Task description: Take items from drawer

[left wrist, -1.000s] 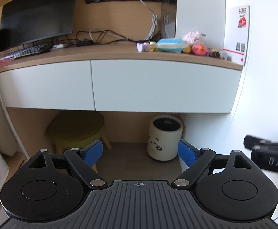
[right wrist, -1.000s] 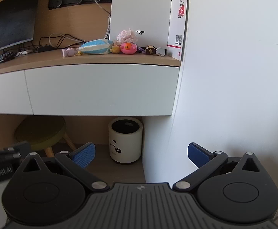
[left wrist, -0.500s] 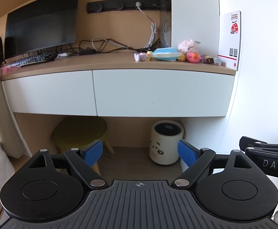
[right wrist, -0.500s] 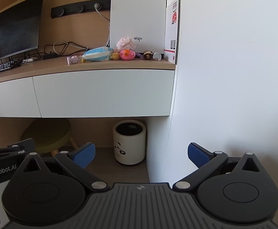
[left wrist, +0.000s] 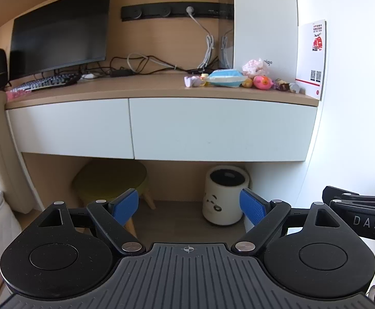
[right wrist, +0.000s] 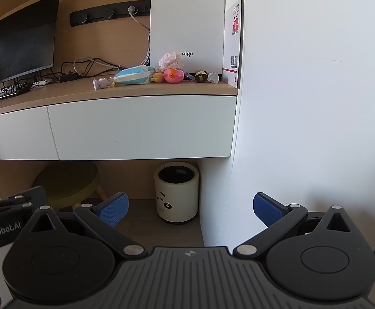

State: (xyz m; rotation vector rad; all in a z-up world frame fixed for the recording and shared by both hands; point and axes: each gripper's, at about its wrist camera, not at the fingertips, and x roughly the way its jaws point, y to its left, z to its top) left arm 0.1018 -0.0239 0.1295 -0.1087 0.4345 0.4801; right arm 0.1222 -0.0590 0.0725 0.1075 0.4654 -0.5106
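Table (left wrist: 141, 90): wood top against the white wall, carrying a monitor (left wrist: 59, 28) and keyboard (left wrist: 46, 81) at the left.
Right drawer (left wrist: 221, 128): closed white front, below the table's right half (a second closed drawer (left wrist: 69, 128) sits beside it).
Stool (left wrist: 110, 177): under the table, left of the bin (left wrist: 224, 195).
Small items (left wrist: 233, 79): blue-white packet, pink toy and others, lying on the table top near the white computer case (right wrist: 187, 23).
Left hand-held gripper (left wrist: 188, 204): blue pads apart, empty, well short of the drawers.
Right hand-held gripper (right wrist: 191, 208): pads apart, empty, facing the wall edge.
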